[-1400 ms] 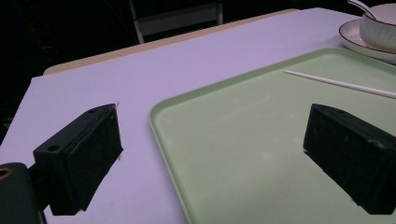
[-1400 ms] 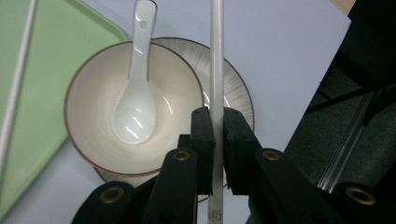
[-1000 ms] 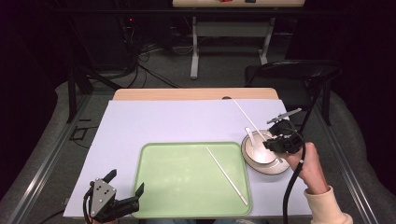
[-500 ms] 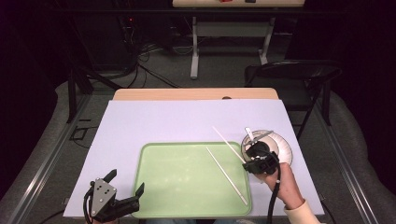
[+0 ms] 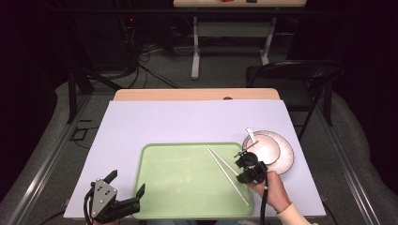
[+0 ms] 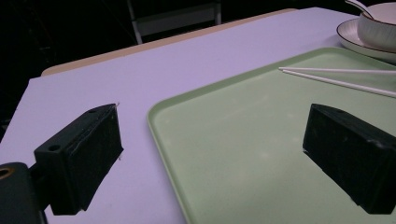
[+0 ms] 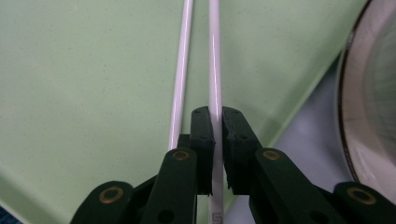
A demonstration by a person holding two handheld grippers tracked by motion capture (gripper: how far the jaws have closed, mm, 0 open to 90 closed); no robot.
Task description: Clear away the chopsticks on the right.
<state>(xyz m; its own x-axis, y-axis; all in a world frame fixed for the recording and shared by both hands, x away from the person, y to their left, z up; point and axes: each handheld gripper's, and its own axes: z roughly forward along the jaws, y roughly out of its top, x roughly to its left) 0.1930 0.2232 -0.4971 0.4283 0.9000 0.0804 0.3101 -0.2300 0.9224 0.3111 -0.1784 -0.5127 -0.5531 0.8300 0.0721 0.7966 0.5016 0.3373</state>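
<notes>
A green tray (image 5: 183,183) lies on the purple mat. My right gripper (image 5: 245,169) is low over the tray's right side, shut on a white chopstick (image 7: 215,70) that runs along the tray. A second white chopstick (image 7: 182,70) lies just beside it on the tray (image 7: 84,93); both chopsticks (image 6: 336,77) appear far off in the left gripper view. My left gripper (image 5: 126,183) rests at the tray's near left corner, open and holding nothing, one jaw over the mat and the other over the tray (image 6: 233,140).
A white bowl (image 5: 264,146) with a spoon (image 5: 251,136) stands on a dark-rimmed plate (image 5: 287,154) just right of the tray, close to my right gripper. The purple mat (image 5: 187,122) is bare behind the tray. A black chair (image 5: 291,75) stands beyond the table.
My right gripper carried a chopstick from over the bowl leftward and down onto the tray, beside the other chopstick. The left gripper stayed put.
</notes>
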